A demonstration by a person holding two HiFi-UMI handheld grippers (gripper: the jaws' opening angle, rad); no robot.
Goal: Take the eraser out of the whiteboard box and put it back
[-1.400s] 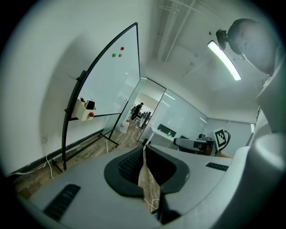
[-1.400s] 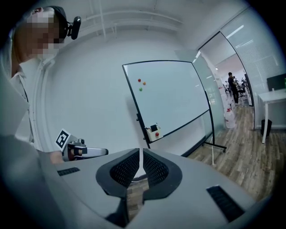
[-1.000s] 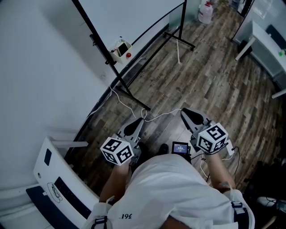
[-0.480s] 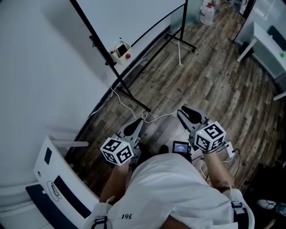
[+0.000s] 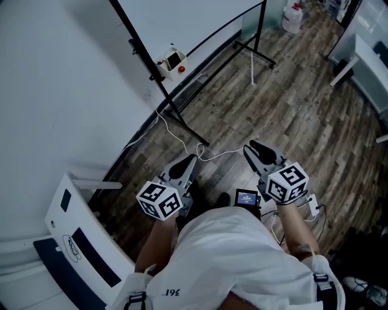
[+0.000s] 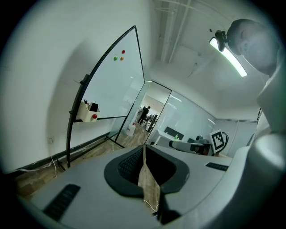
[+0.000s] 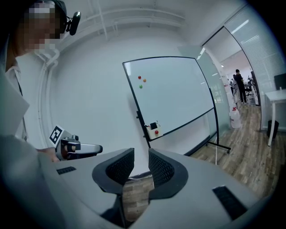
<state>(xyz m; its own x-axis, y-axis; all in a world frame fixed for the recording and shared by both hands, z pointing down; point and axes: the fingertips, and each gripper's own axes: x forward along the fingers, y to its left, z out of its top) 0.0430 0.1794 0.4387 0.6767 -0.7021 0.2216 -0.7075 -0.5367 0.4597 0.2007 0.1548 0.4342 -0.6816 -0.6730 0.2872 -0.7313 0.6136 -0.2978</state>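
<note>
The white whiteboard box (image 5: 171, 62) hangs on the whiteboard stand, far ahead of both grippers, with a red dot on its front. The dark eraser (image 5: 174, 59) stands in it. In the left gripper view the box (image 6: 87, 112) and eraser (image 6: 93, 106) are small at the left; in the right gripper view the box (image 7: 154, 131) and eraser (image 7: 153, 125) sit just above the jaws. My left gripper (image 5: 183, 163) (image 6: 143, 147) is shut and empty. My right gripper (image 5: 257, 149) (image 7: 141, 157) has just been opening; its jaws stand apart with nothing between them.
The whiteboard (image 5: 182, 18) stands on a black frame with feet (image 5: 257, 53) on the wood floor. White cables (image 5: 182, 142) trail in front of the grippers. A white machine (image 5: 73, 233) sits at lower left, a white table (image 5: 370, 63) at right, a jug (image 5: 292, 18) at the back.
The head view has shifted, so the whiteboard and box sit a little further right in the picture. The right gripper's jaws have parted slightly. Both hands stay where they were.
</note>
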